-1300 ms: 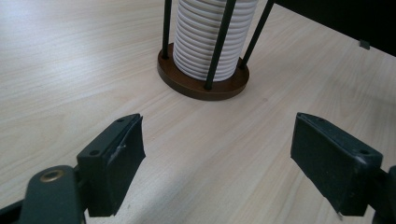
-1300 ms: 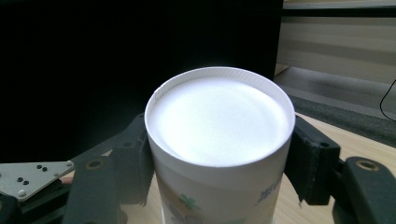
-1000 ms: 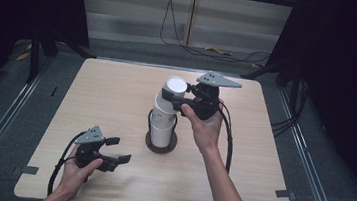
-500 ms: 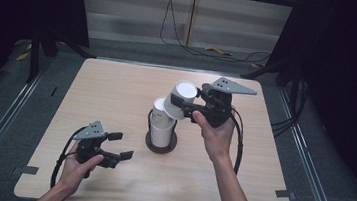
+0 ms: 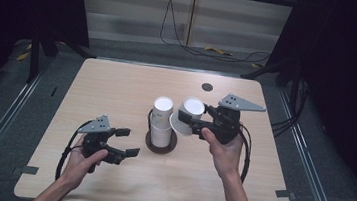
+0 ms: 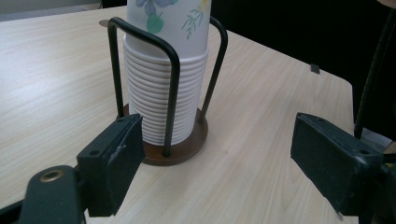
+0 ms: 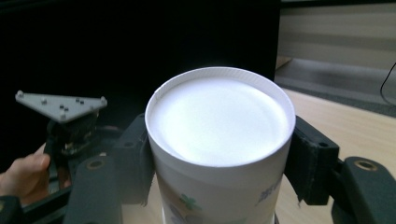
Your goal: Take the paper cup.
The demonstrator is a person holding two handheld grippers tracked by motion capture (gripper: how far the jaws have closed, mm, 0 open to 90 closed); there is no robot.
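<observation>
Right gripper view: white floral paper cup upside down, pinched in right gripper jaws; left gripper jaws spread.

High view overhead, gripper views close, sharing cup stack

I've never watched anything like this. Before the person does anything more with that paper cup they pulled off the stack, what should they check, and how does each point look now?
1. Grip: the right gripper has its jaws pressed on both sides of the paper cup: ok.
2. Cup clear of the stack of cups: held apart, to its right: ok.
3. Cup shape: its round base looks undented in the right gripper view: ok.
4. Only one cup came off: cannot tell, the mouth faces away.
5. The cup holder stands upright on the table: ok.
6. Left gripper open, empty, off the holder: ok.
</observation>
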